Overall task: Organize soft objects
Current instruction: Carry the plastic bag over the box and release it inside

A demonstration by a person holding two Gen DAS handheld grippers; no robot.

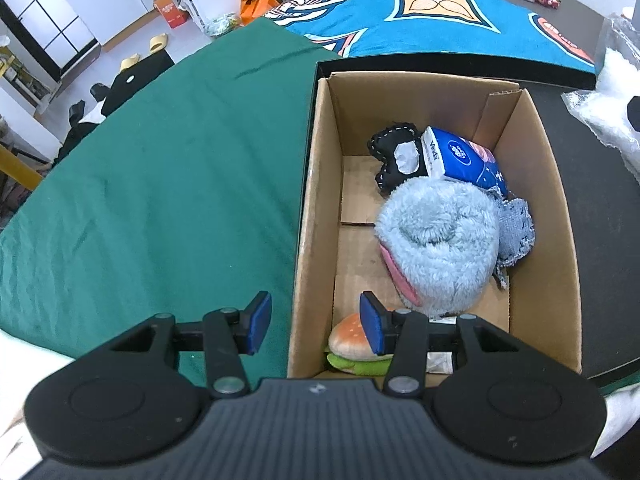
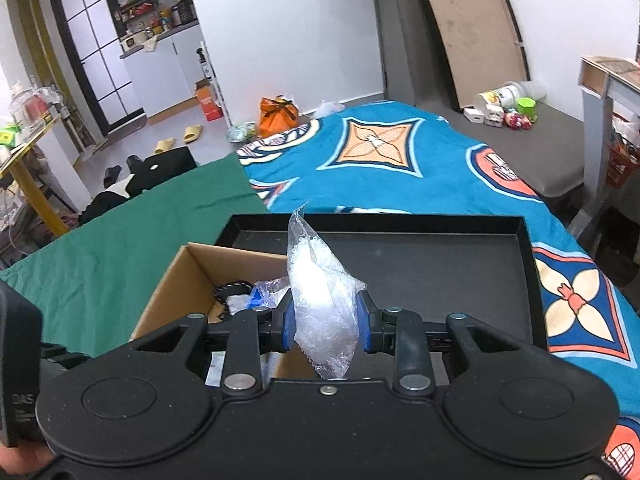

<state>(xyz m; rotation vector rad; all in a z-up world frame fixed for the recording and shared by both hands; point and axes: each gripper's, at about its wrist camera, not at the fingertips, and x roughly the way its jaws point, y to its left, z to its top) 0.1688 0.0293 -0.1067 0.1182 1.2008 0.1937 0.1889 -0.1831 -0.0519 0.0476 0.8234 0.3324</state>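
A bag of white stuffing is held over the cardboard box for packing.

The plastic bag (image 2: 322, 304) is pinched between the closed fingers of the right gripper (image 2: 325, 326), its top standing up ahead of them, likely so it can be lowered into the cardboard box (image 2: 176, 280) just below and left of the fingers. The left gripper (image 1: 316, 328) is held half open and empty, its fingers straddling the box wall (image 1: 316, 216), with the fluffy blue toy (image 1: 440, 236), tissue pack (image 1: 464, 160) and burger toy (image 1: 352, 344) already lying inside beyond them.
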